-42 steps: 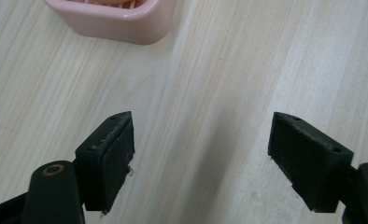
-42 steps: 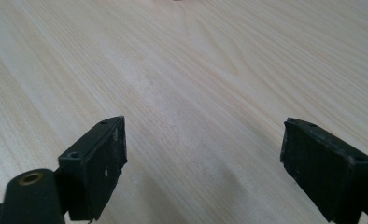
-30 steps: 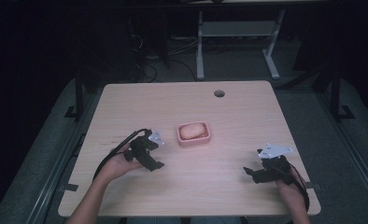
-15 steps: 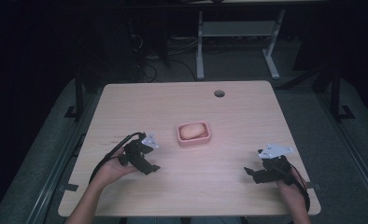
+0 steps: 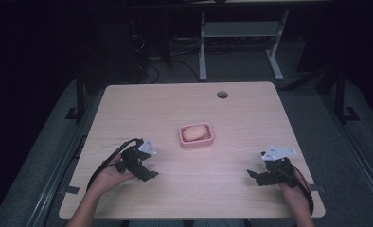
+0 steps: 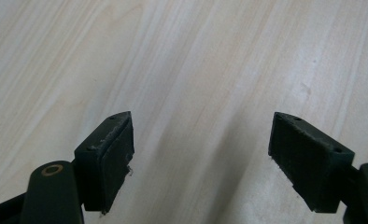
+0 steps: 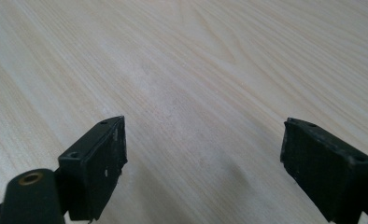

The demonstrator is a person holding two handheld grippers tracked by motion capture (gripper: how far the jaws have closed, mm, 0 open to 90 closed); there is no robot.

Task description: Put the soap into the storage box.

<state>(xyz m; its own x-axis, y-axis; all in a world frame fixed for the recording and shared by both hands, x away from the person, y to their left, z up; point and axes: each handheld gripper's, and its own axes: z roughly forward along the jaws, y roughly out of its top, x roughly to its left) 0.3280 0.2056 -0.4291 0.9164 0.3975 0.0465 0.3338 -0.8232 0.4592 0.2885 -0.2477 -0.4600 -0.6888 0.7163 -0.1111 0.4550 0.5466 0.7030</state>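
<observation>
A pink dish (image 5: 196,135) holding a pale rounded lump sits near the middle of the wooden table (image 5: 194,109). My left gripper (image 5: 146,171) rests low over the table at the front left, well short of the dish. In the left gripper view its jaws stand wide apart (image 6: 201,154) over bare wood, holding nothing. My right gripper (image 5: 253,176) lies at the front right, pointing left. Its jaws in the right gripper view are also spread wide (image 7: 203,163) with only wood between them.
A round cable hole (image 5: 222,94) is near the table's far edge. Beyond the table stand a white desk frame (image 5: 236,38) and cables on a dark floor. A black cable (image 5: 106,163) loops from the left gripper.
The left gripper has drawn back toward the front left, away from the pink dish. The right gripper has stayed in place.
</observation>
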